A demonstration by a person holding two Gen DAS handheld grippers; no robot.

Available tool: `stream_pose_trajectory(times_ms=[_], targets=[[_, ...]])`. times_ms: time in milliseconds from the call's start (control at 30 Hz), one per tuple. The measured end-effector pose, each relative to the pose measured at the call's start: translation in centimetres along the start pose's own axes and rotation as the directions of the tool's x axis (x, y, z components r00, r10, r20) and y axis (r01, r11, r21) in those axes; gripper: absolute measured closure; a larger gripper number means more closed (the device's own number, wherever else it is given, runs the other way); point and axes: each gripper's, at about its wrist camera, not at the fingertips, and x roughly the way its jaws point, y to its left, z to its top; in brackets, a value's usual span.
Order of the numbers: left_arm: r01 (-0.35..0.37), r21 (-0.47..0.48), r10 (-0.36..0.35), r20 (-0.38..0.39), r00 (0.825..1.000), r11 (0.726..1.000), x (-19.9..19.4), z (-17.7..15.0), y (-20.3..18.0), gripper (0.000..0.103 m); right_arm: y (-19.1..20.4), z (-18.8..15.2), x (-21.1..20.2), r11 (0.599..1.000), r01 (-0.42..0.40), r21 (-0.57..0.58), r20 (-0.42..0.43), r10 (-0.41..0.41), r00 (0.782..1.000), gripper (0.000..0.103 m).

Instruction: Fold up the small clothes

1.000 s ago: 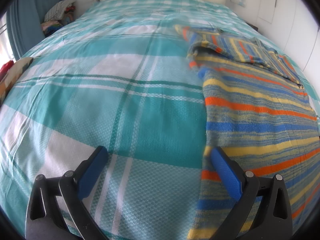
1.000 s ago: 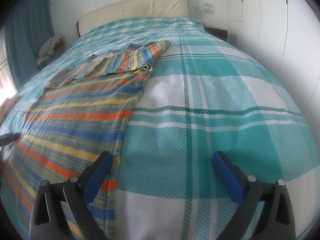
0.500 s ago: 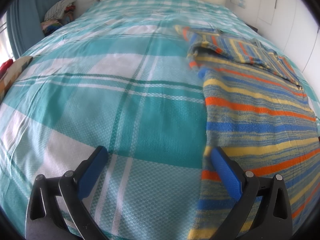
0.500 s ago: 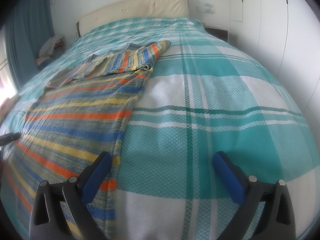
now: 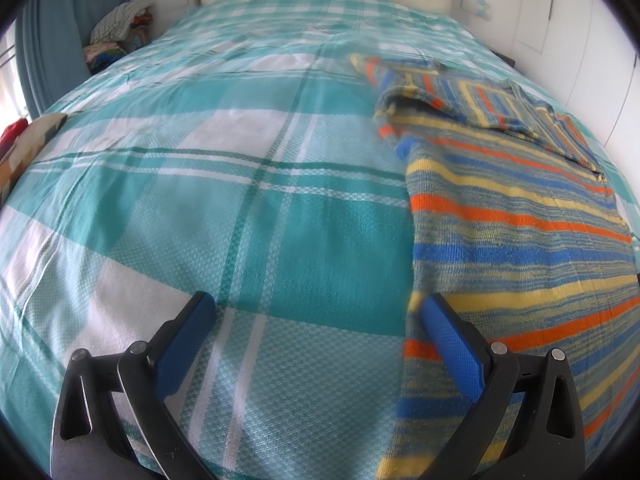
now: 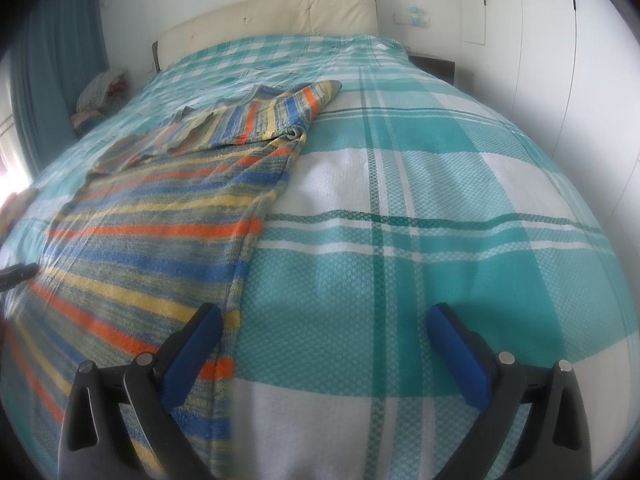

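Observation:
A knit garment striped in blue, yellow and orange lies flat on the teal plaid bedspread, its far part folded over on itself. In the left wrist view my left gripper is open at the garment's left edge, its right finger over the stripes. In the right wrist view the same striped garment fills the left side, and my right gripper is open at its right edge, the left finger above the hem. Neither gripper holds anything.
A cream headboard closes the far end of the bed. A heap of clothes sits by the blue curtain at far left. White wardrobe doors line the right. A patterned cushion lies at the left bed edge.
Both views shift only slightly; the grippers stay open and the garment has not moved.

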Motion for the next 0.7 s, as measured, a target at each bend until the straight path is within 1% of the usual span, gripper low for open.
stream_pose_trajectory(times_ms=[167,333,433,500,600,700], targets=[[0.014,-0.007,-0.014,0.004,1.000,1.000,0.0,0.0,0.1,0.000,0.0,0.0,0.1,1.000,0.002,-0.003,-0.003,-0.002,1.000,0.001],[0.061,-0.039,-0.061,-0.006,0.998,0.997,-0.9,0.0,0.9,0.001,-0.2,0.0,-0.2,1.000,-0.005,0.001,-0.002,0.005,1.000,0.001],[0.091,-0.045,-0.092,-0.026,0.995,0.995,-2.4,-0.5,1.2,0.001,0.0,-0.3,-1.4,1.000,0.000,-0.010,0.035,0.000,0.999,0.001],[0.102,-0.044,-0.104,-0.031,0.994,0.994,-3.4,-1.1,1.3,0.001,0.2,-0.4,-2.3,1.000,-0.016,-0.017,0.059,0.017,0.998,0.001],[0.099,-0.028,-0.100,-0.077,0.992,0.995,-3.9,-2.3,1.4,0.001,0.8,-0.2,-3.2,0.999,-0.023,-0.033,0.069,0.026,0.997,0.001],[0.109,-0.027,-0.111,-0.094,0.989,0.994,-4.7,-3.2,2.0,0.001,1.8,0.2,-5.1,0.997,-0.046,-0.062,0.053,0.050,0.997,0.001]])
